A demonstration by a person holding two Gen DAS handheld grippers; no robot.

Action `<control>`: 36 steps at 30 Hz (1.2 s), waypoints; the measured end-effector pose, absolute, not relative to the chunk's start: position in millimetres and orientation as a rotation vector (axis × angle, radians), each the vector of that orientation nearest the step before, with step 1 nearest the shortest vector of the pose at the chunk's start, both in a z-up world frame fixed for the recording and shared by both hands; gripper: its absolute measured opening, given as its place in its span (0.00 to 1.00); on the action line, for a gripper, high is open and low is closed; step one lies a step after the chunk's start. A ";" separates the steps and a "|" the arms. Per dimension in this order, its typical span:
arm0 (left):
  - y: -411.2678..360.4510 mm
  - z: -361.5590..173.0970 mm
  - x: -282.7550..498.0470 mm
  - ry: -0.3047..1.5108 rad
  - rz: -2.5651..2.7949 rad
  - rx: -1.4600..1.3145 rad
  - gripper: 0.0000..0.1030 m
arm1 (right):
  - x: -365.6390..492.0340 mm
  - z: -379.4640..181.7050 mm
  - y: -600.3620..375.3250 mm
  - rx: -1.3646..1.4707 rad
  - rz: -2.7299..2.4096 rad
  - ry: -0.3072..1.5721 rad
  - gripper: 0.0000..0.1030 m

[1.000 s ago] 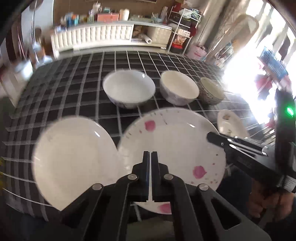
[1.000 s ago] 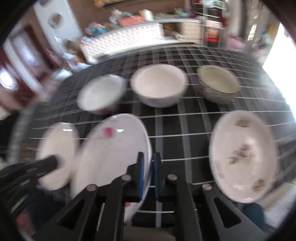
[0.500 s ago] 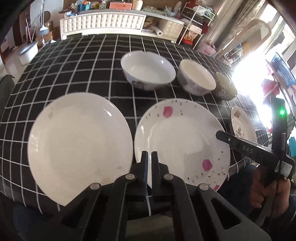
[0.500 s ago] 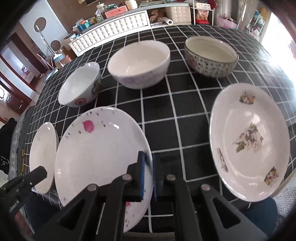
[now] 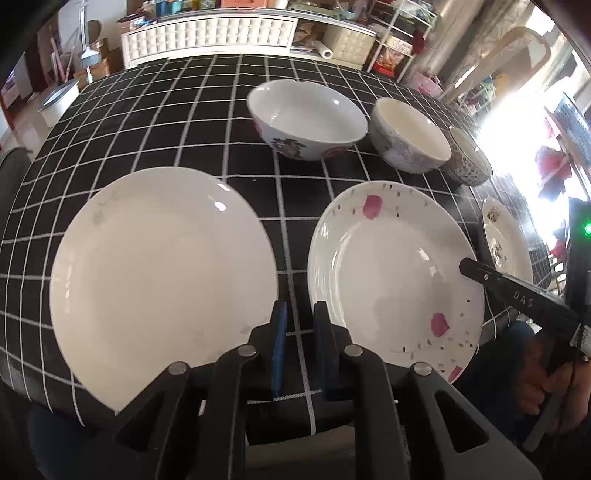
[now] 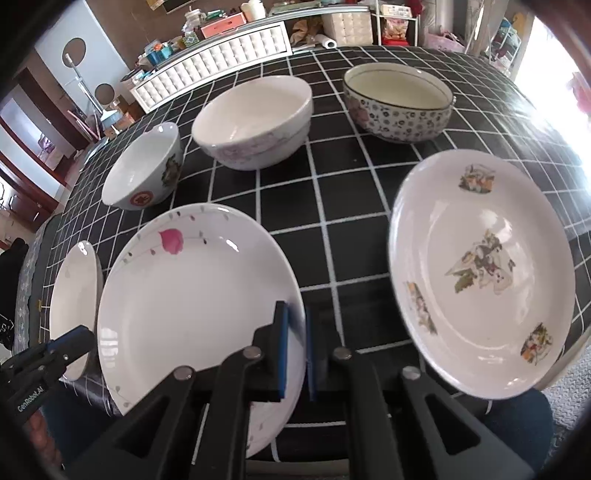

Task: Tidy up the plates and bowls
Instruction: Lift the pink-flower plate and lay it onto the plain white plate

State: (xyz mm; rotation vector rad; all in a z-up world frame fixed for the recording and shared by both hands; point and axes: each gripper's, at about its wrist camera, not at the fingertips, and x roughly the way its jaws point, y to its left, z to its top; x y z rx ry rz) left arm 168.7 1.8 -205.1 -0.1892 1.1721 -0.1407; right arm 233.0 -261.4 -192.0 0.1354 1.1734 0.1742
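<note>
Three plates and three bowls sit on a black checked tablecloth [image 5: 184, 122]. A plain white plate [image 5: 162, 273] lies at the left, a pink-flower plate [image 5: 391, 266] in the middle, a floral plate [image 6: 480, 266] at the right. Behind them stand a bowl with a red emblem [image 5: 306, 118], a white bowl [image 6: 255, 122] and a dark-patterned bowl [image 6: 399, 107]. My left gripper [image 5: 298, 332] is slightly open and empty, over the gap between the white and pink-flower plates. My right gripper [image 6: 295, 343] straddles the pink-flower plate's right rim [image 6: 295, 295], its jaws a little apart.
The table's front edge runs just under both grippers. A white cabinet [image 5: 210, 35] and shelves with clutter stand beyond the far edge. Bright window glare fills the right side.
Both cameras have steadied and come closer to the plates. My left gripper has shifted left and its jaws have parted. My right gripper's jaws have opened slightly around the pink-flower plate's rim.
</note>
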 end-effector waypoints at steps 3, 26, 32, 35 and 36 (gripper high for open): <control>-7.9 -208.3 174.3 1.178 -0.164 -0.154 0.12 | 234.5 -192.2 -264.1 0.139 0.179 1.176 0.10; -12.7 -210.9 185.2 1.193 -0.142 -0.135 0.11 | 236.0 -180.7 -259.3 0.154 0.263 1.172 0.12; 12.0 -187.5 172.3 1.151 -0.101 -0.147 0.11 | 234.2 -159.7 -235.9 0.143 0.314 1.138 0.12; 29.6 -182.7 166.2 1.144 -0.070 -0.168 0.11 | 234.8 -153.1 -213.6 0.112 0.348 1.128 0.12; 37.2 -181.3 162.5 1.142 -0.053 -0.174 0.11 | 234.8 -152.5 -206.5 0.103 0.358 1.128 0.12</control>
